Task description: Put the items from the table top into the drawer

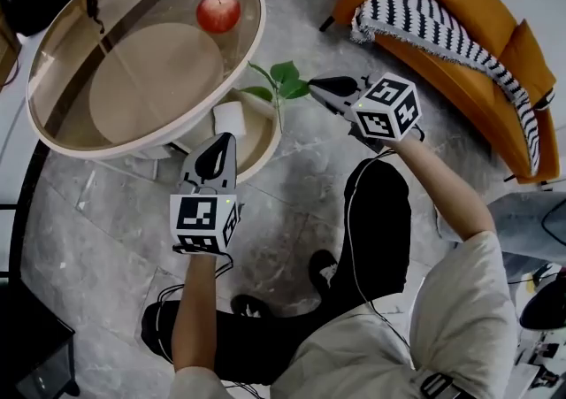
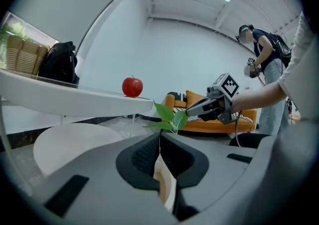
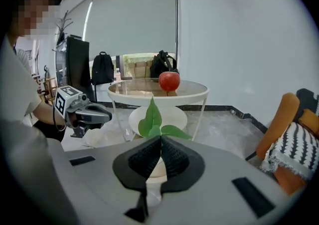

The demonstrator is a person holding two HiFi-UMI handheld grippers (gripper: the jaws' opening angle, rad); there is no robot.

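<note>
Sprig [image 1: 283, 79], green, smooth pointed leaves on thin stem, clamped in jaws of right gripper [image 1: 312, 88]. Left gripper [image 1: 220, 140], jaws together. Apple [image 1: 218, 11], red, glossy, on round glass worktop [image 1: 115, 26].

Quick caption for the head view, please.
Right gripper holds a leafy sprig beside the open drawer; an apple sits on the glass table.

I see the table [image 1: 35, 114] at the far left, with the apple [image 1: 218, 11] on the far right part of its top. The drawer [image 1: 262, 145] juts out under its near right edge, with a block [image 1: 229, 119] inside. My left gripper [image 1: 223, 139] is just near of the drawer. My right gripper [image 1: 313, 88] is to its right, with the sprig [image 1: 285, 80] at its tip. The sofa [image 1: 522, 61] stands far right, with a blanket [image 1: 424, 12] on it.
</note>
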